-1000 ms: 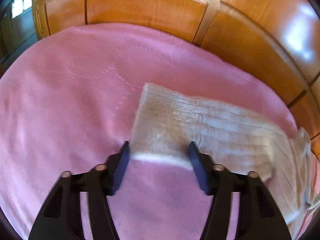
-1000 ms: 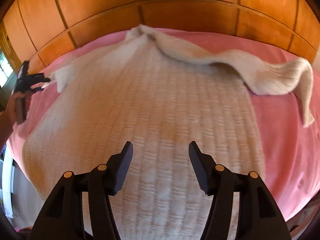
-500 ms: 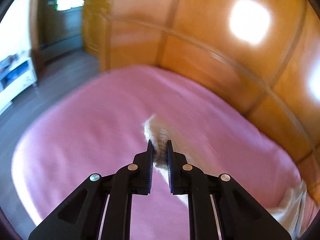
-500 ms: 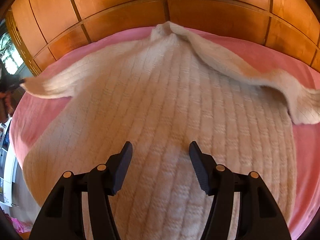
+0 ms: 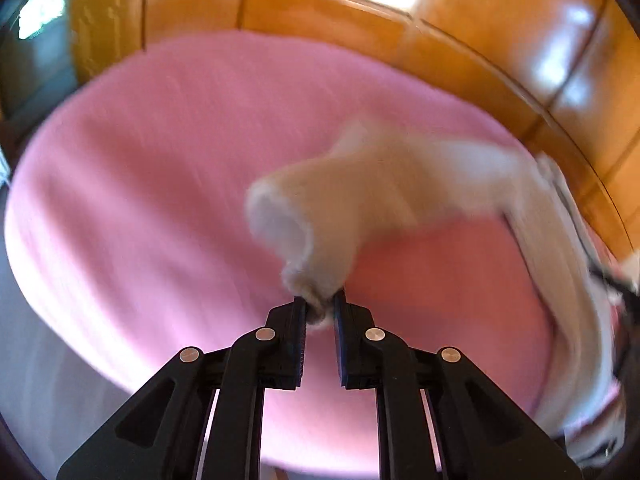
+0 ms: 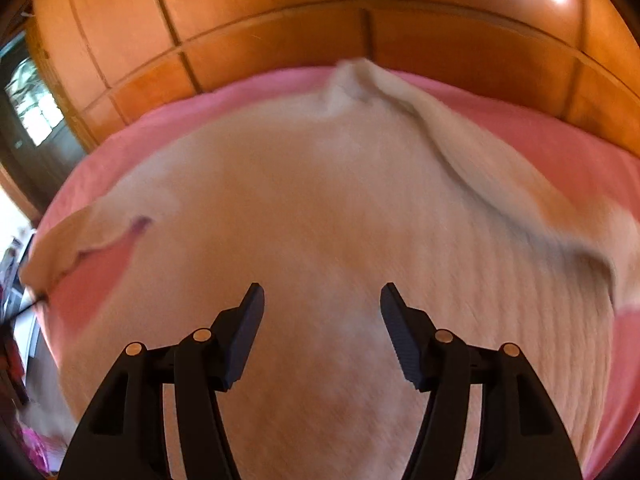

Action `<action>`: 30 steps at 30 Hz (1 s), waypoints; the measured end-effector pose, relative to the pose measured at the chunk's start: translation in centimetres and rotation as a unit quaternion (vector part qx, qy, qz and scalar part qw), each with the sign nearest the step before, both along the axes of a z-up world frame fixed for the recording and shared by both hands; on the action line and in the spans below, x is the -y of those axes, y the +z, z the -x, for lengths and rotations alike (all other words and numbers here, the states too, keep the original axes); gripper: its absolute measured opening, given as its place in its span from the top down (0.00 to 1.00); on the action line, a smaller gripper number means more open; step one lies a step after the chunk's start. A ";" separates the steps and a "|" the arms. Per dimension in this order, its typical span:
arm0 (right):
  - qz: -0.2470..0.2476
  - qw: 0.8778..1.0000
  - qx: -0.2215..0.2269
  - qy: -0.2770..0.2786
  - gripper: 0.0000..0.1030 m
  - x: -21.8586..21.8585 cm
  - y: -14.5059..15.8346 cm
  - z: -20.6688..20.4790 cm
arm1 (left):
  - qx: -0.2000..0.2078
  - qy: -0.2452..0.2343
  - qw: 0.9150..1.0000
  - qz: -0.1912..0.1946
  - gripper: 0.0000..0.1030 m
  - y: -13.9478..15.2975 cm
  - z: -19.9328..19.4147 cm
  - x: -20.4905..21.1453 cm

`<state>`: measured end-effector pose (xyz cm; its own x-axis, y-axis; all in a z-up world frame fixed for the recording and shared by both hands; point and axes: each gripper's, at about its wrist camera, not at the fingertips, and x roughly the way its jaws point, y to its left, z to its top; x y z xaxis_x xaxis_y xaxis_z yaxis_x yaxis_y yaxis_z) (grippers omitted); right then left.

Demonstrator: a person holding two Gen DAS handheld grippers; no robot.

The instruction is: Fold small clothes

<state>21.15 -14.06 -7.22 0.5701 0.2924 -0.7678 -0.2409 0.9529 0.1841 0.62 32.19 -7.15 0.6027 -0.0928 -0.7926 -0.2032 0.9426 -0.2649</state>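
A pink cover (image 6: 580,148) spreads over the whole work surface, backed by orange wooden panelling (image 6: 280,12), and on it lies the cream knitted sweater (image 6: 320,208), which takes up most of the right wrist view. Its body still lies open and flat, ribs running away from the camera, with no fold across it that I can see. The neck end (image 6: 356,76) humps up at the far edge, close to the panelling. The sleeve on the right (image 6: 500,184) is laid slantwise over the body rather than out to the side, so that part looks roughly gathered in, though loosely and with a ridge along it. The sleeve on the left (image 5: 380,184) is off the cover and in the air, blurred, its cuff end hanging down to the left gripper (image 5: 320,308), whose jaws are clamped on the cuff with knit bunched between the pads. Pink cover shows under the lifted sleeve, so it is not yet lying on the body.

The right gripper (image 6: 322,308) hovers over the lower middle of the sweater with its jaws apart and nothing between them; whether the tips touch the knit I cannot tell.

My reading: the fold is at an early stage. One sleeve is being carried in; left to do are laying it flat, tidying the other sleeve, and folding the body itself
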 end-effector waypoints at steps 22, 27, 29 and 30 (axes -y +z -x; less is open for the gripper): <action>0.112 0.966 -0.052 0.229 0.42 -20.8 -1.3 -15.0 | -0.044 0.017 0.998 0.035 0.92 -1.8 7.6 -1.0; 0.050 0.975 -0.040 0.212 0.42 -16.8 0.2 -13.8 | -0.027 0.042 0.998 0.047 0.92 -0.6 6.7 -3.2; 0.012 0.982 -0.043 0.185 0.42 -14.7 1.0 -14.0 | -0.024 0.044 0.998 0.042 0.92 -0.1 6.3 -3.5; 0.006 0.983 -0.051 0.176 0.43 -14.4 1.1 -14.3 | -0.022 0.046 0.998 0.041 0.92 -0.1 6.1 -3.4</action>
<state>35.47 0.38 -6.08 0.3555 0.4493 -0.8196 -0.5375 0.8156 0.2140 -5.45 35.63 -7.23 0.5756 -0.1050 -0.8110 -0.3005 0.8952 -0.3292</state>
